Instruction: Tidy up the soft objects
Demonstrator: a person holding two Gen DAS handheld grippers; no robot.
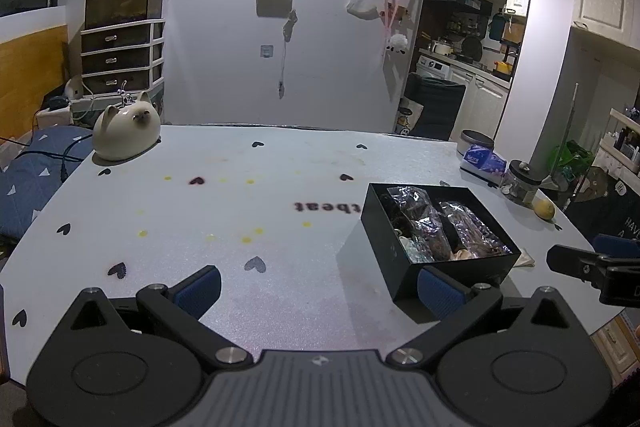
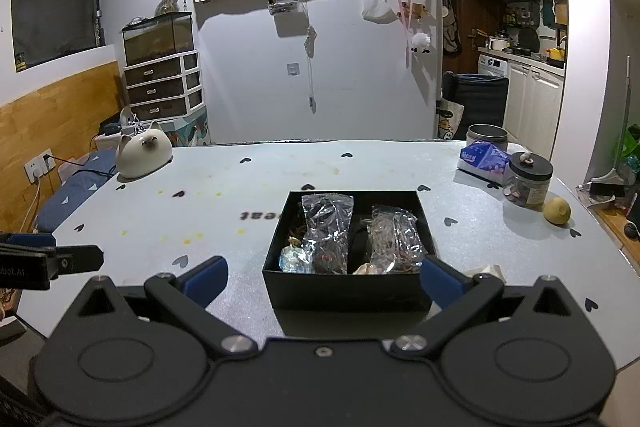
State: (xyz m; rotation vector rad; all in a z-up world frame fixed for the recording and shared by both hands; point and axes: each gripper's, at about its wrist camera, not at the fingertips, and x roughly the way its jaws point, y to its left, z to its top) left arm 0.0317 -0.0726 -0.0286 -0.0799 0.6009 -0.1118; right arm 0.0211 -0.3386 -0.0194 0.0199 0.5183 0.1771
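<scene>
A black open box (image 1: 384,247) (image 2: 344,287) sits on the white table and holds several crinkly clear plastic bags (image 1: 476,231) (image 2: 326,227) with dark soft items inside, in two compartments. My left gripper (image 1: 318,291) is open and empty over the table, left of the box. My right gripper (image 2: 324,279) is open and empty just in front of the box, with the box's near wall between its fingers. Each gripper shows at the edge of the other's view: the right one (image 1: 592,267), the left one (image 2: 52,263).
A ceramic cat (image 1: 126,133) (image 2: 143,155) stands at the far left of the table (image 1: 240,227) (image 2: 200,211). At the far right are a tissue pack (image 2: 482,157), a black-lidded jar (image 2: 528,183), a tin (image 2: 486,137) and a yellow round object (image 2: 557,211). A crumpled white scrap (image 2: 486,271) lies right of the box.
</scene>
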